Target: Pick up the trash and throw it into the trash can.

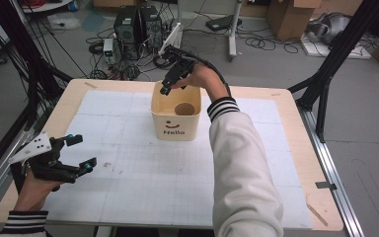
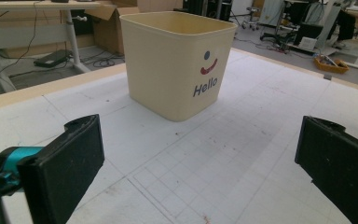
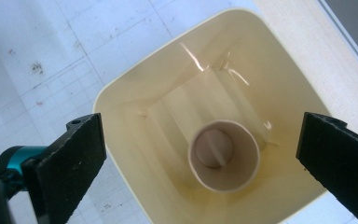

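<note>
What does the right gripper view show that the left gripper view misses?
Right gripper view: the bin's inside, with a cardboard tube standing upright on its floor, seen between the open jaws of the right hand-held gripper. Left gripper view: the bin's outer wall with the smiley and "Hello" print, and the left hand-held gripper open and empty. Both: the cream bin on the gridded mat.

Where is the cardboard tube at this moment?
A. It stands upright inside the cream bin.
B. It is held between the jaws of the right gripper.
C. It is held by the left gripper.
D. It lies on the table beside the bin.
A. In the right gripper view the cardboard tube stands on its end on the floor of the cream bin, below the open right gripper, whose jaws do not touch it.
</note>
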